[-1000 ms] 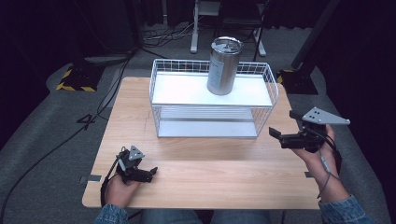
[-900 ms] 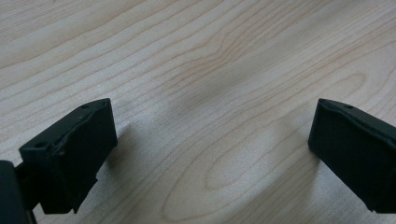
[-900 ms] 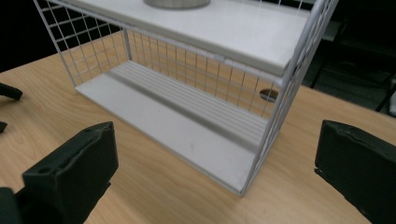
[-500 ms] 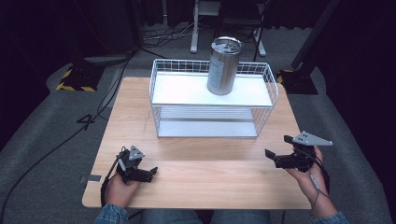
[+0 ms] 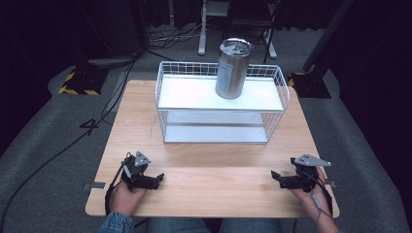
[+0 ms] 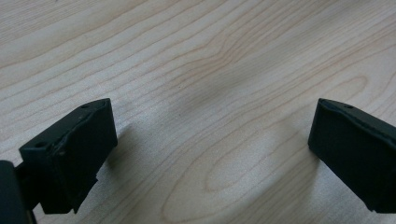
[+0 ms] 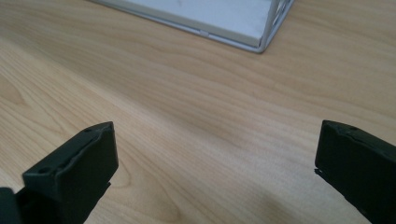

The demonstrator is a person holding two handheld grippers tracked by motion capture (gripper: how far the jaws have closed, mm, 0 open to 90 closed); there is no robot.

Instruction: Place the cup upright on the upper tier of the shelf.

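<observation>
Right, both grippers, left (image 5: 154,179) and right (image 5: 278,177), rest gaping at the table's (image 5: 218,194) near edge (tumbler (image 5: 233,69) parked atop the rack (image 5: 221,109)), seemingly finished

Table (image 5: 209,184): light wood, wavy grain w/ darker oval rings.
Wire rack (image 5: 221,109): white wire mesh; white shelf panels, top & bottom.
Tumbler (image 5: 233,70): brushed silver-grey metal, pale label patch on side, clear/grey lid.
Left gripper (image 5: 156,178): black jaws & body, grey plate on top.
Right gripper (image 5: 276,176): black, grey plate, black cable.
Sleeve (image 5: 112,224): blue denim.
Floor (image 5: 43,160): grey carpet; black cables across it.
Stand base (image 5: 80,82): black w/ yellow-black hazard stripes.
Backdrop: black.
</observation>
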